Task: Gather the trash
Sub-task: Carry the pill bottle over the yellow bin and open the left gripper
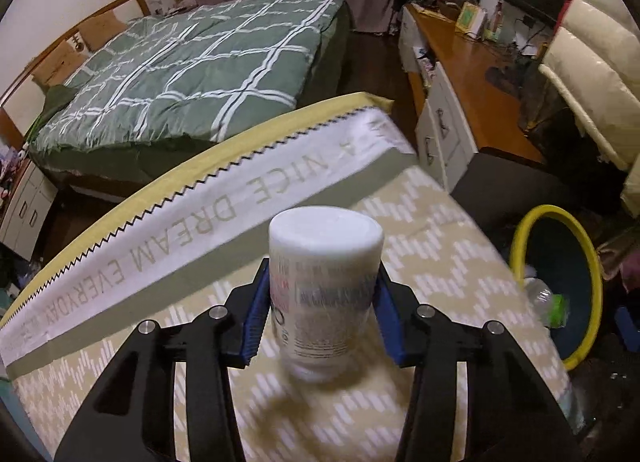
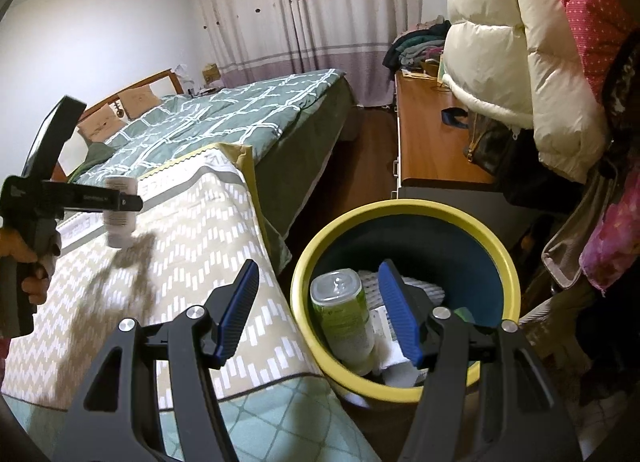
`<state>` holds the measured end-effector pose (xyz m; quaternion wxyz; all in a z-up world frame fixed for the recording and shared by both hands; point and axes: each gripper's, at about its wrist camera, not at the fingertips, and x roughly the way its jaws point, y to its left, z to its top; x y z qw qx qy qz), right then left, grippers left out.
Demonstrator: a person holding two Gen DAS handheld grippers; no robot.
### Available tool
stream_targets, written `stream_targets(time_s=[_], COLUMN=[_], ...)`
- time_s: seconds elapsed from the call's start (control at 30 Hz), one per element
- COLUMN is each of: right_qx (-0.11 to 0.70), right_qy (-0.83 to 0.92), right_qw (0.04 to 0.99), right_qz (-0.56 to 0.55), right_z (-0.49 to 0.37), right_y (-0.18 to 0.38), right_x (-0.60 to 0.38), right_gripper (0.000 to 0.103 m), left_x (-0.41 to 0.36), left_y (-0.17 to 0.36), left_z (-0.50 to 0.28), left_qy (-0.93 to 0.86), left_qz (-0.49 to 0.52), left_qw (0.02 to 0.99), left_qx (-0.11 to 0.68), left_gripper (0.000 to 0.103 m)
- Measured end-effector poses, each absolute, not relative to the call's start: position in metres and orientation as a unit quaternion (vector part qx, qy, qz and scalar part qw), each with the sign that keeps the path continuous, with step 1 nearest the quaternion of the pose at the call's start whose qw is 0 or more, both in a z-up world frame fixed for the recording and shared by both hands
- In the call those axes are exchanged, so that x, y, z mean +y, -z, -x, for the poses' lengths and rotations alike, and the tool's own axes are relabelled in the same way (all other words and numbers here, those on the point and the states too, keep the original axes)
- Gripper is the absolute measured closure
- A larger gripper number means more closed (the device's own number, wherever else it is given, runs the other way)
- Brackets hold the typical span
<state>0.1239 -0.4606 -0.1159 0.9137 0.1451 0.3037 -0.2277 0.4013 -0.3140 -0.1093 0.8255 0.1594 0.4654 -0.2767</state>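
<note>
Low in the left wrist view, left gripper (image 1: 322, 316) clamped by its blue pads (image 1: 256, 320) on an upright white bottle (image 1: 324, 286) with a blurred printed label, held just above the beige zigzag-patterned blanket (image 1: 432, 262). Same bottle (image 2: 119, 208) at the left edge of the right wrist view, gripped from the side, shadow on the blanket (image 2: 208, 230) beneath it. Lower centre of the right wrist view: right gripper (image 2: 318, 312) spread wide, nothing between the fingers, hanging over the near rim of a round bin (image 2: 492, 246) with yellow rim and dark blue inside. In the bin: a green can (image 2: 344, 314) leaning against the left wall, top end up, with white paper or packaging (image 2: 424, 292) beside and under it, partly hidden by the right finger. At the right edge of the left wrist view, the same bin (image 1: 592, 258) just past the blanket's edge, showing a clear crumpled plastic bottle with a green cap (image 1: 550, 298). Green plaid bed (image 1: 192, 66) in the upper left of both views; wooden desk (image 2: 428, 142) beyond the bin.
</note>
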Motion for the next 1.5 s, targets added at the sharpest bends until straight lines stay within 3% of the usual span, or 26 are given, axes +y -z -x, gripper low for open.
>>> stream_targets(time_s=[0.43, 0.73, 1.27, 1.3, 1.4, 1.5], right_qx=[0.293, 0.283, 0.273, 0.273, 0.275, 0.278], right_qy=[0.209, 0.233, 0.273, 0.273, 0.266, 0.25], right_qw=[0.924, 0.919, 0.906, 0.906, 0.907, 0.912], right_qz=[-0.13, -0.146, -0.173, -0.175, -0.174, -0.168], right_z=[-0.072, -0.033, 0.024, 0.025, 0.024, 0.019], right_y=[0.109, 0.1, 0.098, 0.098, 0.097, 0.094], right_x=[-0.457, -0.486, -0.533, -0.533, -0.529, -0.518], right_gripper=[0.044, 0.044, 0.044, 0.044, 0.044, 0.044], left_x=[-0.337, -0.399, -0.546, -0.547, -0.533, -0.499], left_y=[0.077, 0.064, 0.105, 0.108, 0.108, 0.092], left_z=[-0.333, -0.276, -0.203, -0.203, -0.204, -0.199], left_qy=[0.323, 0.385, 0.455, 0.451, 0.426, 0.414], left_qz=[-0.164, -0.178, -0.201, -0.203, -0.196, -0.185], left_qw=[0.825, 0.8, 0.746, 0.748, 0.771, 0.796], left_qx=[0.433, 0.424, 0.442, 0.443, 0.431, 0.402], left_gripper=[0.056, 0.056, 0.056, 0.054, 0.021, 0.016])
